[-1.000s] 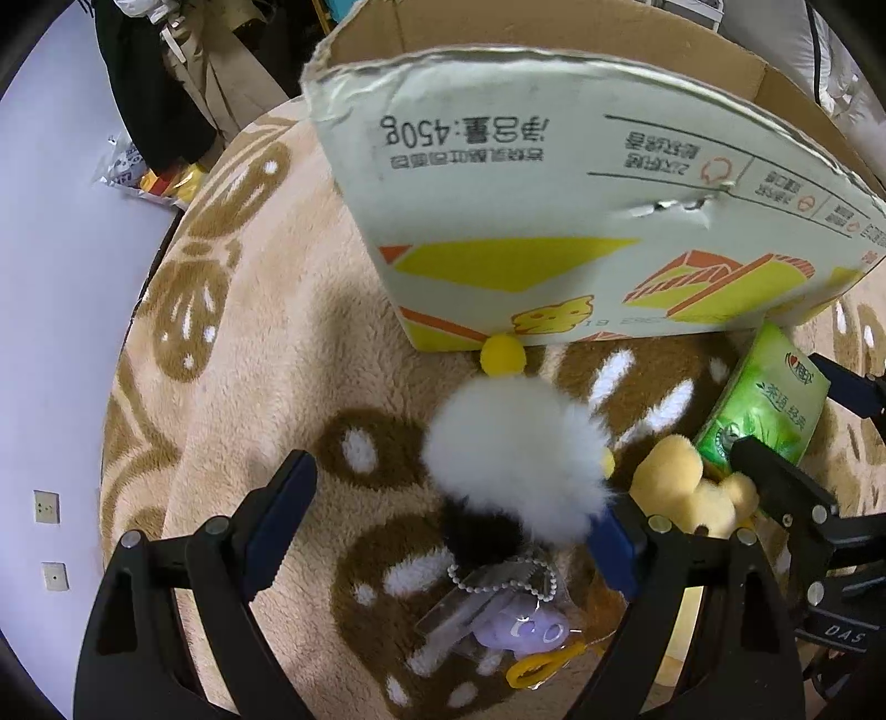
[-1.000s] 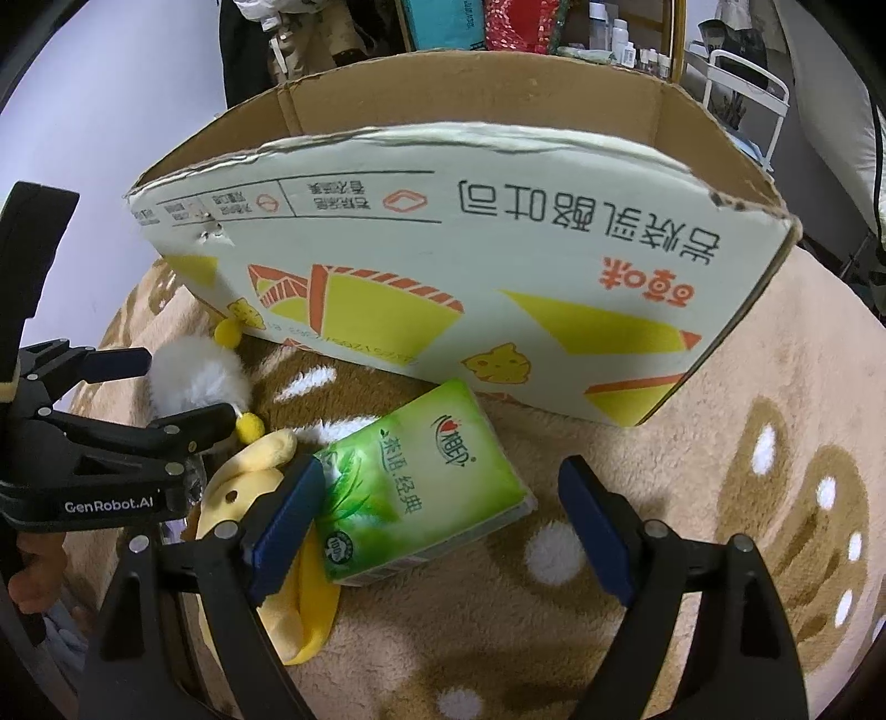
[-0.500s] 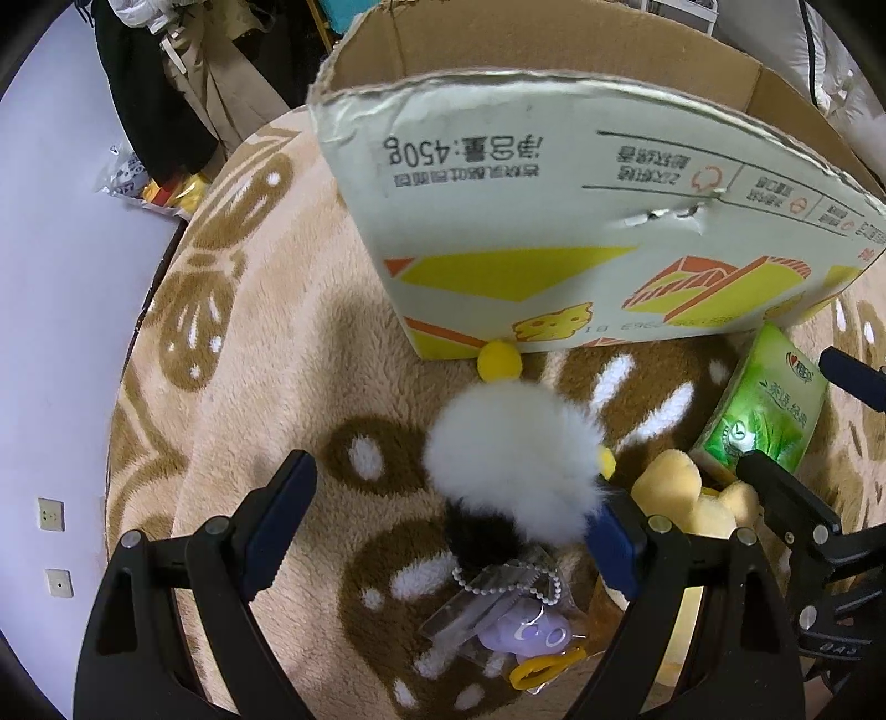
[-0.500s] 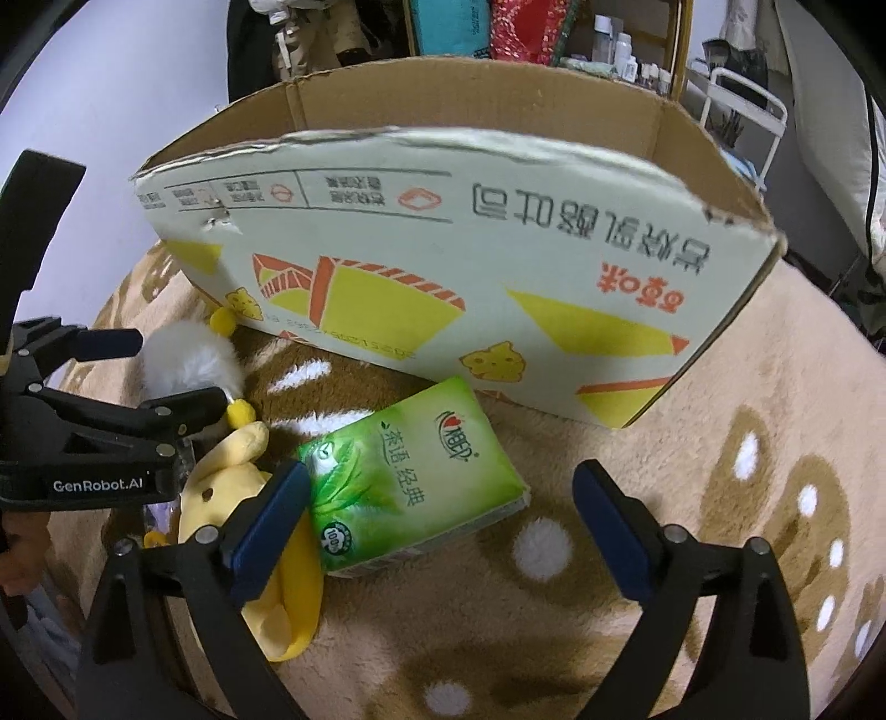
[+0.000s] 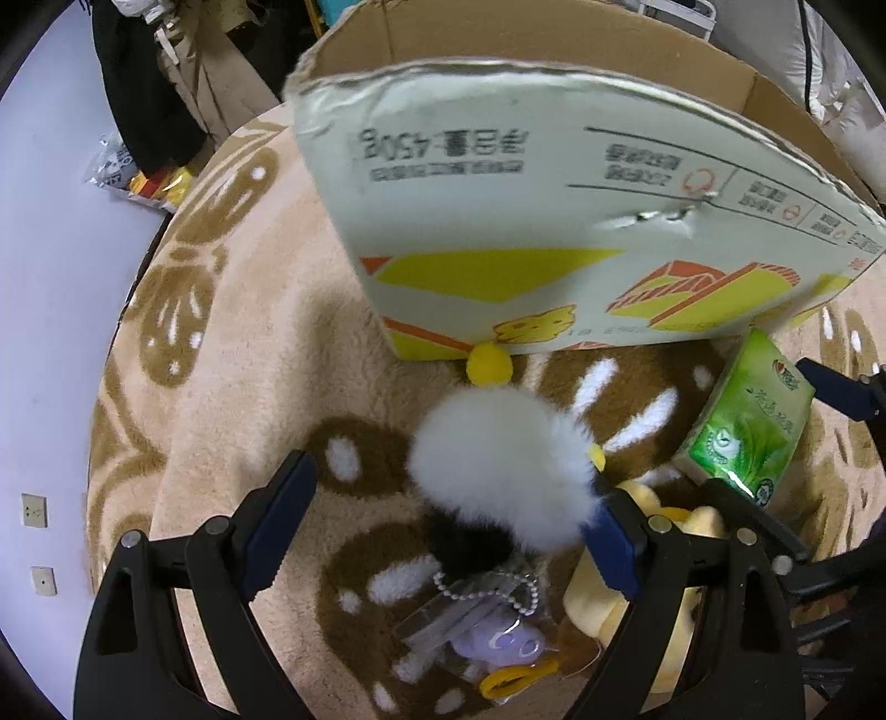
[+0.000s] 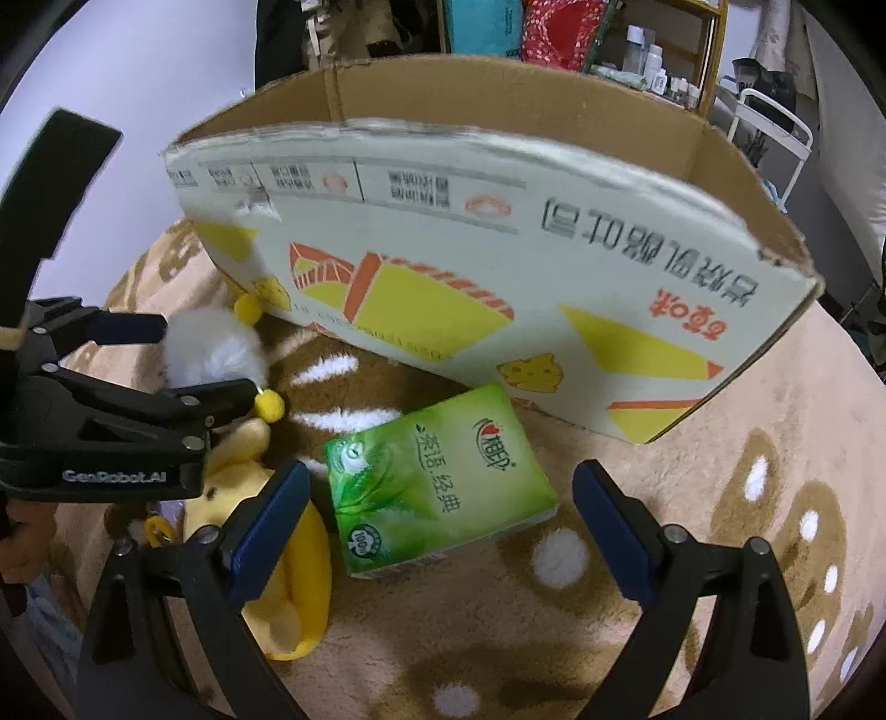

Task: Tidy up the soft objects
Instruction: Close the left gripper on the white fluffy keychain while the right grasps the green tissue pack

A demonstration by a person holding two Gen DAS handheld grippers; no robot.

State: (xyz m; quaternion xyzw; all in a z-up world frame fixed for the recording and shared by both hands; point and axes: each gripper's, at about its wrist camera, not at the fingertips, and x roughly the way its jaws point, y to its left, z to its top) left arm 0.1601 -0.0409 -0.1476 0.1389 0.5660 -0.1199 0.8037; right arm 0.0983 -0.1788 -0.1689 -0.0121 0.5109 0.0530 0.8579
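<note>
A white fluffy pompom toy (image 5: 501, 468) with small yellow balls lies on the plush rug, between the open fingers of my left gripper (image 5: 443, 526); it also shows in the right wrist view (image 6: 213, 349). A yellow plush (image 6: 277, 554) lies beside it. A green tissue pack (image 6: 432, 482) lies between the open fingers of my right gripper (image 6: 443, 526), also in the left wrist view (image 5: 747, 426). A large open cardboard box (image 6: 498, 266) stands just behind them.
A small purple charm in clear wrap with a bead chain (image 5: 487, 631) and a yellow clip lie under the left gripper. The beige and brown rug (image 5: 249, 387) covers the surface. Shelves and clutter (image 6: 637, 50) stand behind the box.
Both grippers have drawn back and risen slightly. Both stay open, and the toys and tissue pack have not moved.
</note>
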